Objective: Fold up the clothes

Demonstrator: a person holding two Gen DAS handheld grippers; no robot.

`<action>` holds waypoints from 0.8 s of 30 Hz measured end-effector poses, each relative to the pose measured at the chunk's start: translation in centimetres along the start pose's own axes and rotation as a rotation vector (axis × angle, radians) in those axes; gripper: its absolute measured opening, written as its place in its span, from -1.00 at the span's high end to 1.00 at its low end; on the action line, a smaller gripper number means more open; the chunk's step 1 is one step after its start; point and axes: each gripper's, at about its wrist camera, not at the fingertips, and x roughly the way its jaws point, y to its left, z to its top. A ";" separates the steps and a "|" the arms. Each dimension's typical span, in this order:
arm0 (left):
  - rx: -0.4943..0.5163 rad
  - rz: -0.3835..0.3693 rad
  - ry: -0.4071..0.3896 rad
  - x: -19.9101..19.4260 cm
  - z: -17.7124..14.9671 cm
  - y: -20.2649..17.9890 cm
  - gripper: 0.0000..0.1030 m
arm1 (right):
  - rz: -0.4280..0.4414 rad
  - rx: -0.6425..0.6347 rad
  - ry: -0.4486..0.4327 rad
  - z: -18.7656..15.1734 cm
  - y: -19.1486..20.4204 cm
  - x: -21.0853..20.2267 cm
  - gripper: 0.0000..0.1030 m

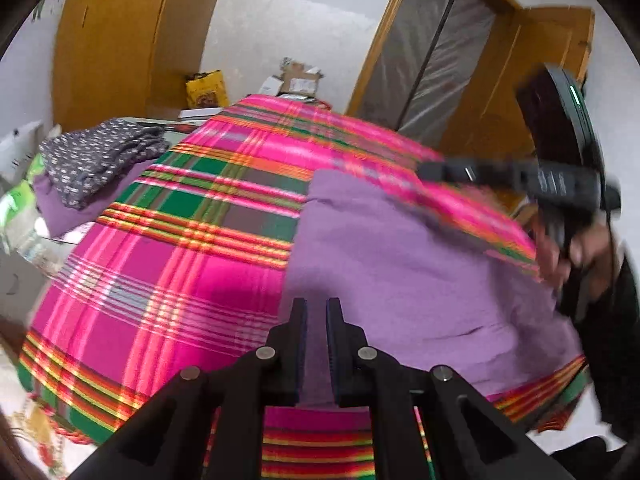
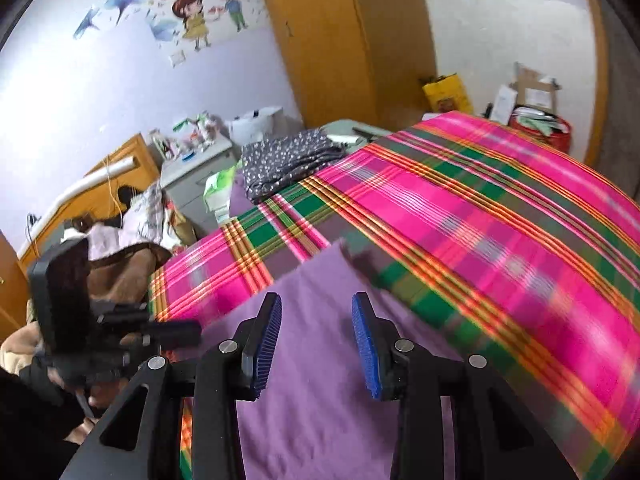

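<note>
Right-wrist view is motion-blurred over the plaid blanket (image 2: pixel 480 216). In the left-wrist view the right gripper (image 1: pixel 444 171) is smeared at 3 o'clock, its tips hard to make out. The purple garment (image 1: pixel 400 264) lies flat on the blanket, its near edge cut off behind the left gripper (image 1: pixel 316 312). That gripper tilts down, jaws nearly pressed together; purple cloth shows in the gap, pinch unclear. In its own view the right gripper (image 2: pixel 317 308) tilts down over the garment (image 2: pixel 320 420), jaws spread, nothing held. The folded dotted clothes (image 1: pixel 100 156) sit at 10 o'clock, well apart.
</note>
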 end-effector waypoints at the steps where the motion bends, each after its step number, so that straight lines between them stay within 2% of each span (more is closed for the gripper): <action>1: -0.002 0.010 0.011 0.3 -0.2 0.2 0.82 | 0.010 0.007 0.019 0.6 -0.3 1.0 0.26; 8: -0.033 -0.029 0.036 0.7 -0.7 1.4 0.81 | 0.076 0.102 0.178 2.5 -2.4 7.6 0.26; 9: -0.036 -0.038 0.040 0.7 -0.7 1.5 0.78 | 0.093 0.111 0.188 2.5 -2.5 8.0 0.32; 10: -0.041 -0.049 0.045 0.7 -0.8 1.6 0.73 | 0.115 0.119 0.194 2.6 -2.5 8.3 0.47; 11: -0.047 -0.062 0.048 0.6 -0.9 1.8 0.69 | 0.115 0.123 0.190 2.6 -2.5 8.4 0.83; 14: -0.050 -0.090 0.045 0.7 -1.1 2.1 0.64 | 0.110 0.132 0.188 2.6 -2.8 8.6 0.86; 16: -0.024 -0.061 0.039 0.6 -1.2 1.9 0.86 | 0.094 0.143 0.181 2.5 -3.1 8.7 0.88; 18: -0.001 -0.041 0.035 0.7 -1.3 1.7 0.87 | 0.084 0.174 0.169 2.6 -3.9 8.7 0.88; 24: -0.044 -0.080 0.020 0.6 -1.5 2.6 0.87 | 0.099 0.252 0.166 2.6 -5.4 9.5 0.84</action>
